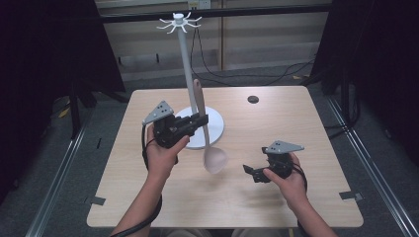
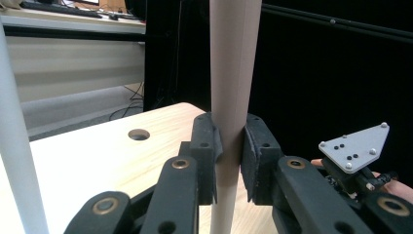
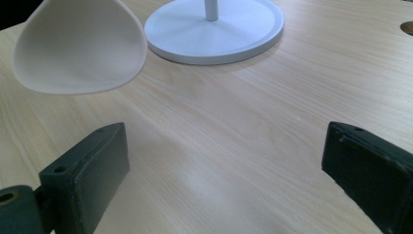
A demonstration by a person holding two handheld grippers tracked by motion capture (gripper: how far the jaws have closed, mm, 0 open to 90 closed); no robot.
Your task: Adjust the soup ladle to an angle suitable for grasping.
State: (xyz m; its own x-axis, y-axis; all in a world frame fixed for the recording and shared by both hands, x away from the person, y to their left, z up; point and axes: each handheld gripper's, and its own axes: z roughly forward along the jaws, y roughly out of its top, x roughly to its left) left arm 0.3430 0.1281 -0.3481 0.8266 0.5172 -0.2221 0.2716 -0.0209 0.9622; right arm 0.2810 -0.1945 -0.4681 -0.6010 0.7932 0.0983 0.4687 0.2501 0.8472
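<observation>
A pale wooden spoon (image 1: 206,132) hangs upright, bowl down, just in front of the white hook stand (image 1: 185,59), its handle clamped between the jaws of the left gripper (image 1: 200,120). Its bowl hovers above the tabletop (image 1: 276,197). Right of the stand's round base, the right gripper (image 1: 253,173) rests low, jaws spread wide and empty.

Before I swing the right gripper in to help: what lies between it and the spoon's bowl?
Bare tabletop, in the right gripper view: beyond the open right gripper, nothing stands before the spoon's bowl.
</observation>
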